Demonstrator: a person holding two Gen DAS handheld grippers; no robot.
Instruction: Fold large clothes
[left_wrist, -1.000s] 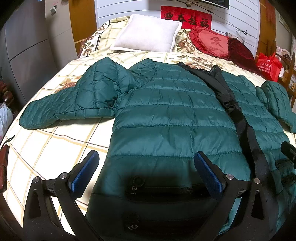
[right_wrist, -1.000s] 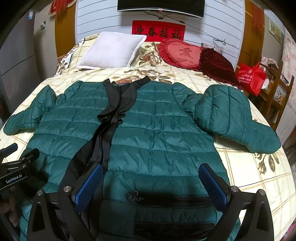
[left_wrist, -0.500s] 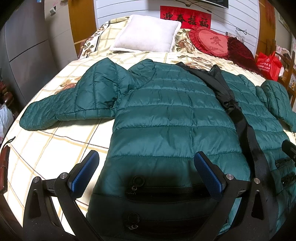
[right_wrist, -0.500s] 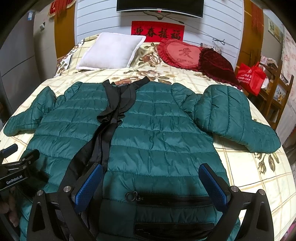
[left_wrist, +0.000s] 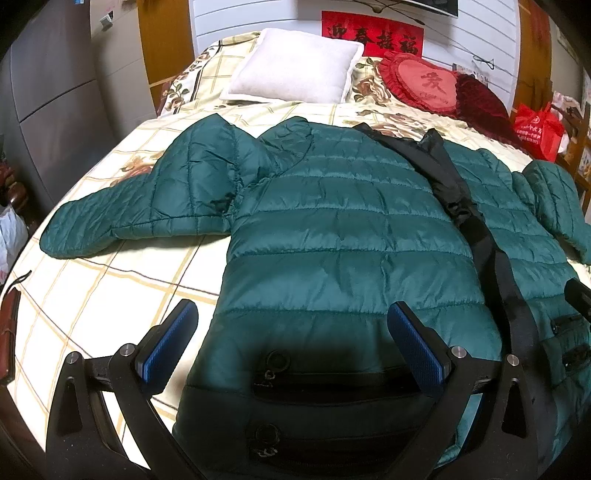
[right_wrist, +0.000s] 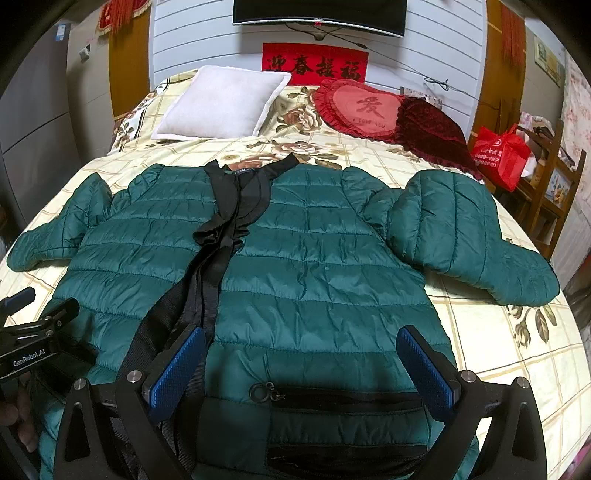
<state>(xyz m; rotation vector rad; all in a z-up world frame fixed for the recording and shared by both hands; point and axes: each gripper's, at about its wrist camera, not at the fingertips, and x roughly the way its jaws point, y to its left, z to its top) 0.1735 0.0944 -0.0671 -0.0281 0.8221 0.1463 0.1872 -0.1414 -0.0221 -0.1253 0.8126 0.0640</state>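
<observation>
Two tongs, one garment: both grippers hang over the hem end of a green puffer jacket spread face-up on the bed, collar toward the pillows.

Left wrist view, jacket: jacket (left_wrist: 343, 236) lies straight ahead, its long axis running away from the tongs toward the white pillow (left_wrist: 295, 66); the bedsheet (left_wrist: 110, 295) shows bare beside it.
Left wrist view, tongs: left gripper (left_wrist: 291, 345) has its fingers wide apart, holding nothing, straddling the jacket's left hem corner and pocket zip.
Left wrist view, sleeve: left sleeve (left_wrist: 140, 218) stretches out sideways, ahead and to the left, clearly nearer this hand.

Right wrist view, jacket: same jacket (right_wrist: 295, 277), black zipper placket (right_wrist: 218, 258) running hem to collar left of centre.
Right wrist view, tongs: right gripper (right_wrist: 303, 369) is also spread open and empty, above the right hem.
Right wrist view, sleeve: right sleeve (right_wrist: 461, 236) angles out ahead to the right, nearer this hand.

Judgement: each sleeve probably folds inward across the long axis, taken by the hand on its own side.
</observation>
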